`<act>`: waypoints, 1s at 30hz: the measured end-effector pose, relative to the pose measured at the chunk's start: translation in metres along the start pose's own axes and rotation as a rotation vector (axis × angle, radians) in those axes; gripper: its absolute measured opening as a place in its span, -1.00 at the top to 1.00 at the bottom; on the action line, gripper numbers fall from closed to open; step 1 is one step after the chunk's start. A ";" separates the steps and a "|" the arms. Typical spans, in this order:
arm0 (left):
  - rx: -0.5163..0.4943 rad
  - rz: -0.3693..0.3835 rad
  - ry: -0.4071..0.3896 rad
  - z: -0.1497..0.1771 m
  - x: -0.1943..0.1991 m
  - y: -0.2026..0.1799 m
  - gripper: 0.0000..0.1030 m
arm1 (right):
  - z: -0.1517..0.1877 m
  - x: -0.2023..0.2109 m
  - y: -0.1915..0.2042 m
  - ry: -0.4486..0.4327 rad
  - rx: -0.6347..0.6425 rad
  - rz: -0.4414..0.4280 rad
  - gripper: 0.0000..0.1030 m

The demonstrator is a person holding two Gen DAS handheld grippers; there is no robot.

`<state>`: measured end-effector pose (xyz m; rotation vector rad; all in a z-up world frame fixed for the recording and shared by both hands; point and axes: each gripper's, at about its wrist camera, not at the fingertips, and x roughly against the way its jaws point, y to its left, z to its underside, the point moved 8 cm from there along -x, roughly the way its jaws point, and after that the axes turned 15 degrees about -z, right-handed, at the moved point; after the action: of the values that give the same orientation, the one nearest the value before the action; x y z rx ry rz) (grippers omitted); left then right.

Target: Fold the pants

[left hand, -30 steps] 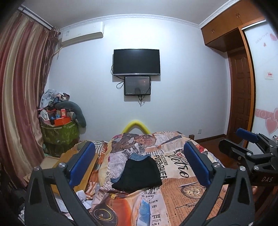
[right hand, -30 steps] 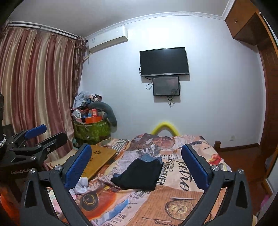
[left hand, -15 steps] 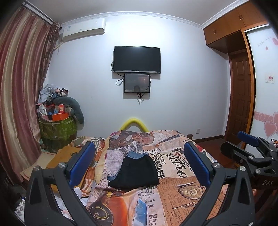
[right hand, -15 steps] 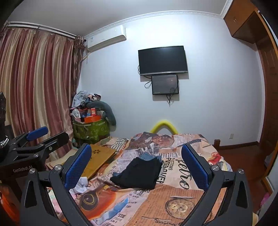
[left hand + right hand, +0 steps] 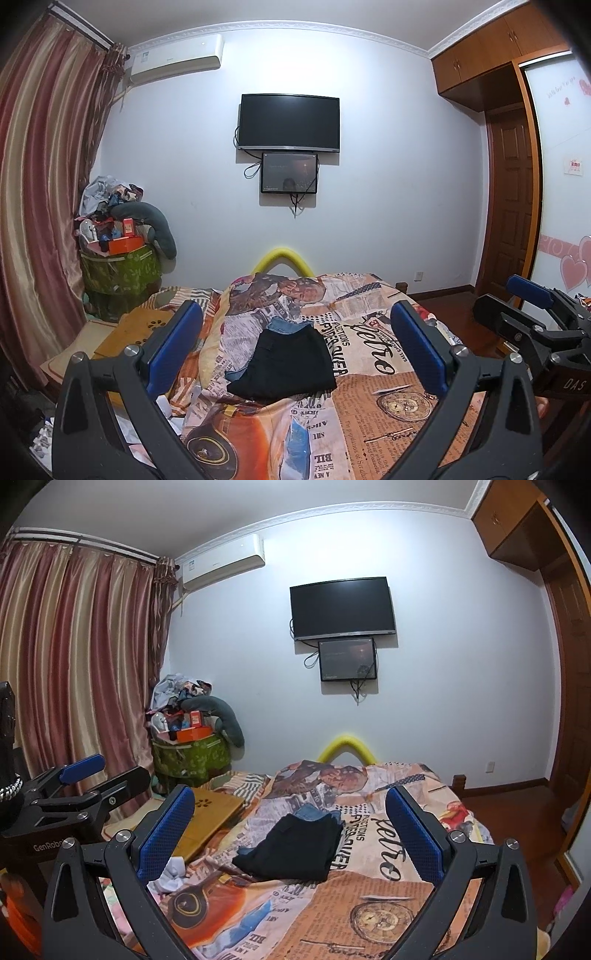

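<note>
1. A striped curtain [image 5: 40, 192] hangs at the far left beside a green bin [image 5: 120, 273] heaped with clutter.
2. The left hand-held gripper [image 5: 295, 343] is held above the bed, blue-padded jaws spread wide, holding nothing.
3. Folded black pants [image 5: 286, 363] lie mid-bed on a newspaper-print bedspread [image 5: 388, 413] (blue denim peeks from beneath them), well apart from both grippers.
4. The right hand-held gripper [image 5: 290, 821] is likewise spread and empty.
5. A dark television [image 5: 289, 122] hangs on the far wall.

Folded black pants [image 5: 295, 849] on bed [image 5: 369, 904], between spread hand-held gripper [image 5: 291, 830] fingers
</note>
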<state>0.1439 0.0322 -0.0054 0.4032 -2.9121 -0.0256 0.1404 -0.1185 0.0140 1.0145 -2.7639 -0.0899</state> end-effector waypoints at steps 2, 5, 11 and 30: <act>0.000 0.000 0.000 0.000 0.000 0.000 -0.99 | 0.000 0.000 0.000 0.001 -0.003 0.001 -1.00; -0.004 0.003 0.002 0.001 -0.001 -0.001 -0.99 | 0.000 0.001 0.000 0.000 -0.007 0.000 -1.00; -0.001 0.010 0.008 0.003 -0.002 -0.001 -0.99 | -0.001 0.001 -0.001 -0.002 -0.008 0.003 -1.00; -0.035 0.052 0.030 0.008 -0.005 -0.010 -0.99 | -0.003 0.002 -0.004 -0.004 -0.013 0.007 -1.00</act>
<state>0.1496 0.0239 -0.0146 0.3188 -2.8868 -0.0619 0.1419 -0.1228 0.0164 1.0022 -2.7671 -0.1090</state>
